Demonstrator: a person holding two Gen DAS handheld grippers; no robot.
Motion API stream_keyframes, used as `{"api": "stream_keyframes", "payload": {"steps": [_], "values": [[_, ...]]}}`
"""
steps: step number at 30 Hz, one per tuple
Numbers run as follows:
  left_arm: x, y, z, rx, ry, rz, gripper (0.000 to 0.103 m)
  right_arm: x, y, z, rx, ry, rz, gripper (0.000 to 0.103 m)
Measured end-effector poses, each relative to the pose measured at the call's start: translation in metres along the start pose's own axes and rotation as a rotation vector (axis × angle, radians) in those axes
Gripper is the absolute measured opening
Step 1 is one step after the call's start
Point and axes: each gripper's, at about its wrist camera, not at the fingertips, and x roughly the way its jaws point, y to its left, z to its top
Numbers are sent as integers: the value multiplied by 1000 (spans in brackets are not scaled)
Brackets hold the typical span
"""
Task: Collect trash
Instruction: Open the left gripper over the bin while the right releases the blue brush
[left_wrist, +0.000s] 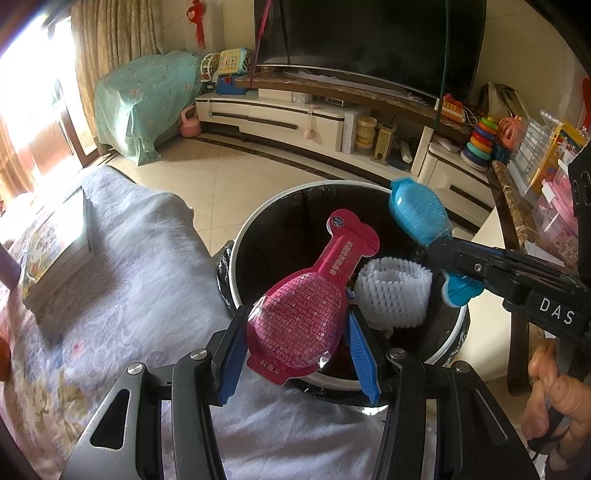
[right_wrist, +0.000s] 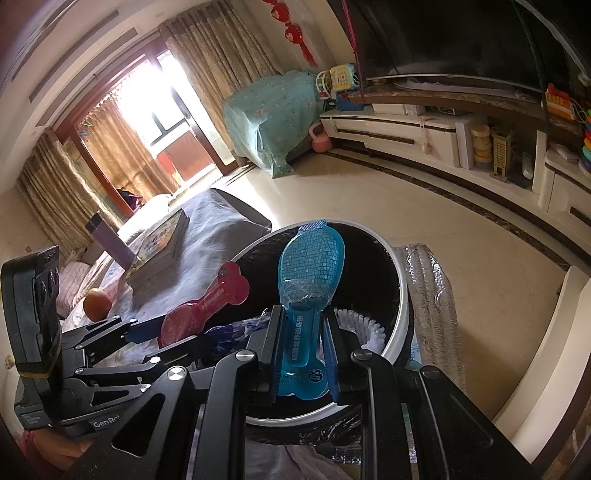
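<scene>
the left gripper clamps a pink blister pack over the near rim of the black-lined trash bin. the right gripper, marked "das" in the left view, pinches a blue blister pack over the same bin, above white foam netting. the left tool reads "genro" in the right view.

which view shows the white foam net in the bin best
Left wrist: the white foam net lies nearly whole inside the trash bin, behind the pink package. Right wrist shows only its edge, beside the blue package.
</scene>
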Motion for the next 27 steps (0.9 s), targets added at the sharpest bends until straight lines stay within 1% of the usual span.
{"api": "stream_keyframes", "payload": {"steps": [10, 11, 13, 14, 15, 17, 19, 20, 21, 22, 24, 27], "values": [[5, 1, 6, -10, 17, -14, 51, 4, 1, 3, -14, 15, -14, 23], [5, 1, 6, -10, 20, -9, 52, 4, 2, 3, -16, 14, -17, 23], [3, 3, 7, -15, 17, -1, 63, 1, 3, 4, -17, 4, -18, 24], [0, 4, 6, -21, 7, -4, 67, -1, 4, 4, -15, -2, -19, 29], [-2, 6, 5, -30, 2, -3, 69, -4, 5, 3, -12, -12, -18, 36], [-7, 9, 1, -47, -8, -13, 69, -11, 6, 3, -7, -34, -13, 44], [-14, 12, -3, -60, -24, -18, 69, -20, 7, 0, 3, -57, -5, 45], [-18, 14, -7, -66, -33, -19, 69, -23, 8, 0, 5, -64, -3, 47], [-21, 15, -10, -71, -38, -21, 69, -26, 9, -1, 8, -74, 0, 52], [-24, 17, -15, -80, -45, -23, 70, -30, 10, -2, 9, -84, 1, 55], [-33, 24, -30, -112, -55, -33, 70, -38, 13, -6, 14, -107, 3, 66], [-42, 33, -49, -152, -62, -43, 70, -44, 18, -15, 21, -122, 11, 75]]}}
